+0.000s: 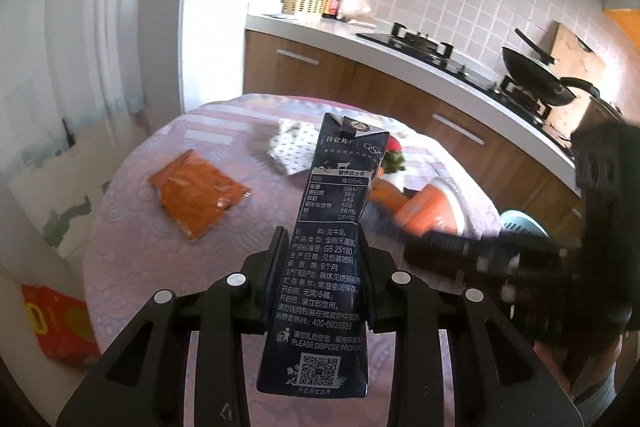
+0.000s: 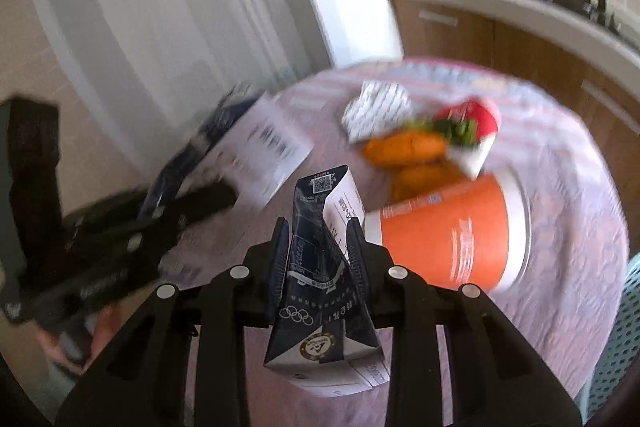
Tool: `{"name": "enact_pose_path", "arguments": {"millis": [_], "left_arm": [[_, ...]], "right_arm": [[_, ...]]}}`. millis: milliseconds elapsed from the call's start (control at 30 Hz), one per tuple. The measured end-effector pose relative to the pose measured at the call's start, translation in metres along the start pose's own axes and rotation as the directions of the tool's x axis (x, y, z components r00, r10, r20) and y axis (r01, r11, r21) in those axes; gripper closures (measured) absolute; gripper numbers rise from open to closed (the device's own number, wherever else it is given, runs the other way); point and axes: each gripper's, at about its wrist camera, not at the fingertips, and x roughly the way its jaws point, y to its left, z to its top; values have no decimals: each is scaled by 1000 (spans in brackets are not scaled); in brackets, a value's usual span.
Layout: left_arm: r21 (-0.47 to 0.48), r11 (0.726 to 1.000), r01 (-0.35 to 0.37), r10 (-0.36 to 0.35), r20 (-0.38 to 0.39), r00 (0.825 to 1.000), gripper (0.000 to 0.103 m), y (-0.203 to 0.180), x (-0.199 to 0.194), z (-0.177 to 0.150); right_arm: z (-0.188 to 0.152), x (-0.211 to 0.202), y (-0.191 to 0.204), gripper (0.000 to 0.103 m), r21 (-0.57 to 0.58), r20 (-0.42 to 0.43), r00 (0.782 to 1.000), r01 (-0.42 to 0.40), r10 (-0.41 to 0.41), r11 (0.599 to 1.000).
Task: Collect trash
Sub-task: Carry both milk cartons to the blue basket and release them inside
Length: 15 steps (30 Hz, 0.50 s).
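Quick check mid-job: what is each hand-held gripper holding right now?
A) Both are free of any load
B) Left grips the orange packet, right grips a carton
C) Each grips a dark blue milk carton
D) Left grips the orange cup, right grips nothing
C: the left hand-held gripper clamps one dark blue milk carton, and the right hand-held gripper clamps another carton.
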Motion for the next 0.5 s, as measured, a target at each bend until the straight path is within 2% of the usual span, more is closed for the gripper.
{"name": "enact_pose_path", "arguments": {"millis": [200, 400, 500], "left_arm": [[-2, 1000, 6, -6, -16, 1000, 73, -4, 4, -7], [-10, 1000, 5, -5, -16, 1000, 73, 5, -5, -15], [-17, 1000, 5, -5, -17, 1000, 73, 10, -9, -18]], "right_arm": [[-41, 3, 5, 76, 6, -83, 997, -1, 1, 1000], [-50, 14, 11, 75, -33, -146, 986, 81, -85, 996], [-54, 16, 15, 63, -75, -164, 978, 121, -132, 990]]}}
